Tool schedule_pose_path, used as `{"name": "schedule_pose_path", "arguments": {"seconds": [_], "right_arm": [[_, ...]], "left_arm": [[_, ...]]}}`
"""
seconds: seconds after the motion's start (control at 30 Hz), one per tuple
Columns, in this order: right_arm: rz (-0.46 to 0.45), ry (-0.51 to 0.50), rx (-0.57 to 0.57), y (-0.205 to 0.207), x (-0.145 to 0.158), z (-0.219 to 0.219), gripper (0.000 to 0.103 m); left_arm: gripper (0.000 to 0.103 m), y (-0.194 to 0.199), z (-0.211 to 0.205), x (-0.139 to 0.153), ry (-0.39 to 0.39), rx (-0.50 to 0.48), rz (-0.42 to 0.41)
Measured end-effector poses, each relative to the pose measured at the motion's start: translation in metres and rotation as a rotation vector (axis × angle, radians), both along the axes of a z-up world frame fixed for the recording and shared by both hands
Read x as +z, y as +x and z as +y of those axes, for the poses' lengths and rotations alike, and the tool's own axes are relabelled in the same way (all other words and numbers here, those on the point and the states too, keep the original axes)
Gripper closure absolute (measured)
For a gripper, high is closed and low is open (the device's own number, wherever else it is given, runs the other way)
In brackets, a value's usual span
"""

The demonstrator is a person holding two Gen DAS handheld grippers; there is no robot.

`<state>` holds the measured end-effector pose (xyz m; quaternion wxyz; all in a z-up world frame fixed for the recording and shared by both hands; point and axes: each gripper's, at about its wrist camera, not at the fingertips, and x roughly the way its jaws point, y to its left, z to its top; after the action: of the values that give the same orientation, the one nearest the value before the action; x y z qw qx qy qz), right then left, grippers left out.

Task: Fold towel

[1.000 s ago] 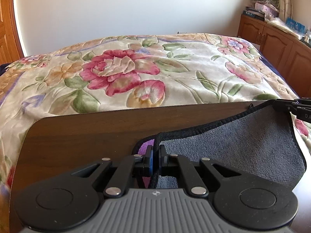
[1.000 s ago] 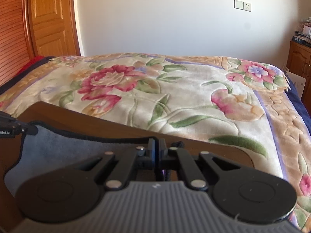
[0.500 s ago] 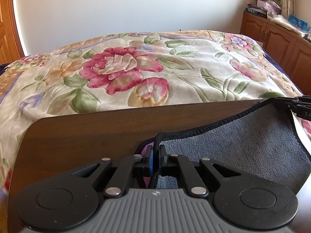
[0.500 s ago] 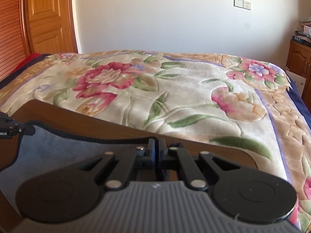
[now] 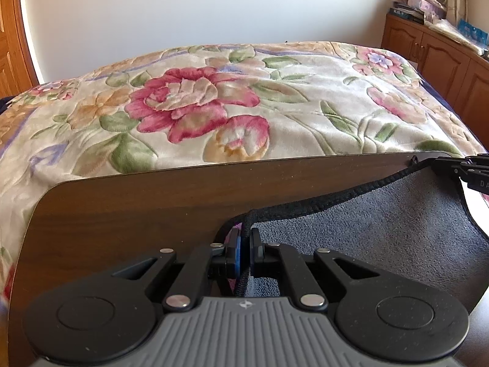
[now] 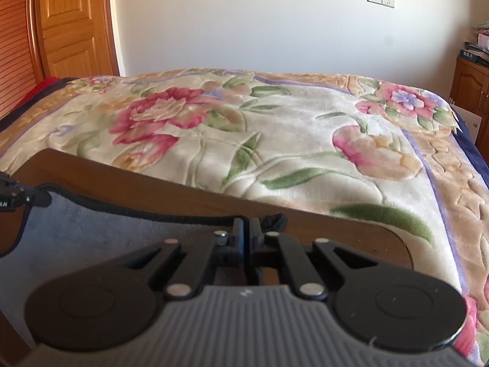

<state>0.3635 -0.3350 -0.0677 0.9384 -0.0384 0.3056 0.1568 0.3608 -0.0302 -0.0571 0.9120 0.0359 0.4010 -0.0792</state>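
A grey towel with a black stitched border hangs stretched between my two grippers above a dark wooden table. My left gripper is shut on its left corner; a purple underside shows by the fingers. My right gripper is shut on the other corner of the towel. The right gripper also shows at the right edge of the left wrist view, and the left gripper at the left edge of the right wrist view. The towel's lower part is hidden behind the gripper bodies.
Beyond the table's far edge lies a bed with a floral blanket. Wooden cabinets with clutter on top stand at the right. A wooden door is at the left. The white wall is behind.
Both grippers have lifted the towel's top edge slightly and carried it a little forward towards the table's far edge. Both stay shut on the corners.
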Motion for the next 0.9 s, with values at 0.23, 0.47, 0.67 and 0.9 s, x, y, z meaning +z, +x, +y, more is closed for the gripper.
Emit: {"name": "schedule_pose_path", "arguments": {"seconds": [0.23, 0.47, 0.67, 0.9], "right_arm": [[0.01, -0.011, -0.003, 0.003, -0.006, 0.001, 0.099], [0.007, 0.006, -0.011, 0.004, -0.006, -0.002, 0.099], [0.013, 0.001, -0.013, 0.006, -0.008, -0.002, 0.099], [0.034, -0.017, -0.051, 0.008, -0.015, -0.003, 0.077]], "left_arm": [[0.1, 0.003, 0.0, -0.005, 0.008, 0.007, 0.004], [0.1, 0.004, 0.0, -0.004, -0.001, 0.009, -0.009], [0.099, 0.007, -0.002, -0.005, 0.008, 0.018, -0.01], [0.047, 0.006, 0.0, -0.006, 0.031, 0.051, -0.027]]}}
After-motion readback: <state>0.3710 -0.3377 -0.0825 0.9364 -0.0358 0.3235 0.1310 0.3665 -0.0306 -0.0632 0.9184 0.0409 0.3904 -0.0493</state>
